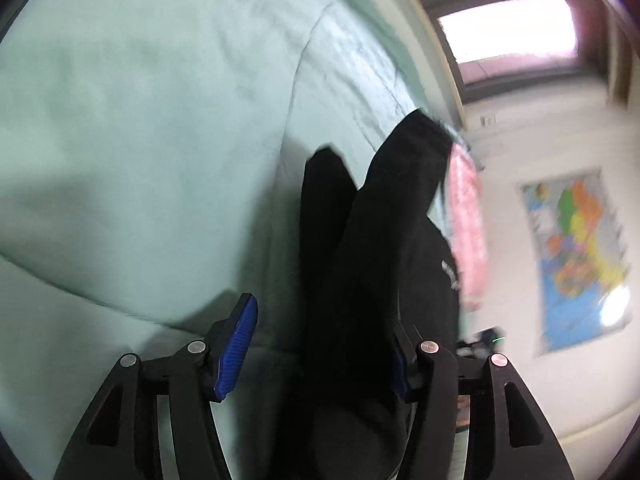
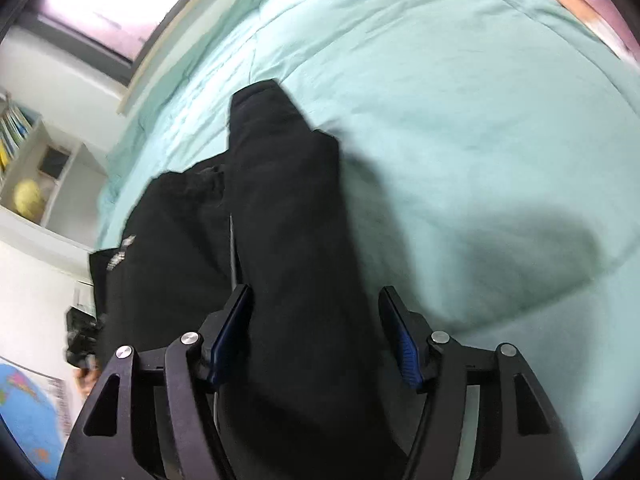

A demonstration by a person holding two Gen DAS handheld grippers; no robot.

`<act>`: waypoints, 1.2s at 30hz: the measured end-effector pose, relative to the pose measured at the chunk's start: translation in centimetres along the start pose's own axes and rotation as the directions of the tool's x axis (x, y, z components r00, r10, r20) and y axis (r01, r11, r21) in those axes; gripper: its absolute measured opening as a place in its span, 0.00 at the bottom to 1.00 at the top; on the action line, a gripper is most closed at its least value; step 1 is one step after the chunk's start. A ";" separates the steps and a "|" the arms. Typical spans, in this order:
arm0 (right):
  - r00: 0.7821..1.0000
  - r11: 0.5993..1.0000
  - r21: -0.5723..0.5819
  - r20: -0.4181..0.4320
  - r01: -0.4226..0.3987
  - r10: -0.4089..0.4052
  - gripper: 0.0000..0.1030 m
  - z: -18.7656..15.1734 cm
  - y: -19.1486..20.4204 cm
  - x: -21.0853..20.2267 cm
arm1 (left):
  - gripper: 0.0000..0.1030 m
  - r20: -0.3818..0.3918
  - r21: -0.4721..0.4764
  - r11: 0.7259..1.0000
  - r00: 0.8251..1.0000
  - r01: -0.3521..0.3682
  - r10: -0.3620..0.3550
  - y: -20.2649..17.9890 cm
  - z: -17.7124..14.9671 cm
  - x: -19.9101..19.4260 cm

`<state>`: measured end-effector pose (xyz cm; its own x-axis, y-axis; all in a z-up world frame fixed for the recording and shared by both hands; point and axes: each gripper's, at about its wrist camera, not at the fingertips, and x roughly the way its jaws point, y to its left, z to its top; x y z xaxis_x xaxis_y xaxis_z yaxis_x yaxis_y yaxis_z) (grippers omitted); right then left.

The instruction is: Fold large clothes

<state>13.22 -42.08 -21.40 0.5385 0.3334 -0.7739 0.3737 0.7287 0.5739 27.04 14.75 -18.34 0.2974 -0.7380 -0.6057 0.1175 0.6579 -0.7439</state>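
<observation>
A large black garment (image 1: 380, 248) hangs in the air over a bed with a mint-green cover (image 1: 140, 140). In the left wrist view it runs down between the wide-set fingers of my left gripper (image 1: 320, 344) and covers the right blue pad. In the right wrist view the same black garment (image 2: 288, 220) passes between the spread fingers of my right gripper (image 2: 316, 336), lying against the left pad. A small white print (image 2: 120, 256) shows on its left part. Whether either gripper pinches cloth lower down is hidden.
The mint-green cover (image 2: 460, 120) fills most of both views. A pink cloth (image 1: 466, 224) hangs beyond the garment. A world map poster (image 1: 576, 256) is on the white wall, a window (image 1: 508, 36) above. White shelves (image 2: 32, 168) hold books and a yellow ball.
</observation>
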 end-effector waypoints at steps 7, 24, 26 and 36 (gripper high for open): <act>0.956 0.927 -0.289 0.239 0.238 -0.170 0.65 -0.9 11.0 -7.9 | 0.59 0.212 0.306 0.934 0.970 -0.183 0.121 -12.6 -1.2 -3.9; 0.971 0.908 -0.353 0.008 0.227 -0.240 0.66 -2.9 19.8 10.8 | 0.59 -0.002 0.166 0.900 0.912 -0.403 0.409 -9.7 2.8 11.2; 0.970 0.910 -0.339 0.045 0.239 -0.238 0.66 -3.8 19.9 9.4 | 0.59 0.063 0.196 0.885 0.906 -0.423 0.419 -11.4 1.7 9.5; 0.910 0.883 -0.280 0.292 0.376 -0.294 0.70 -11.9 23.7 -4.3 | 0.64 0.505 0.328 0.731 0.766 -0.598 0.399 -23.9 -10.7 -3.1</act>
<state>10.79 -19.17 -7.65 0.6006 -0.0859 -0.7949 0.3211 0.9364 0.1414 13.20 -0.30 -1.73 0.7528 -0.2267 -0.6179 0.2192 0.9716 -0.0894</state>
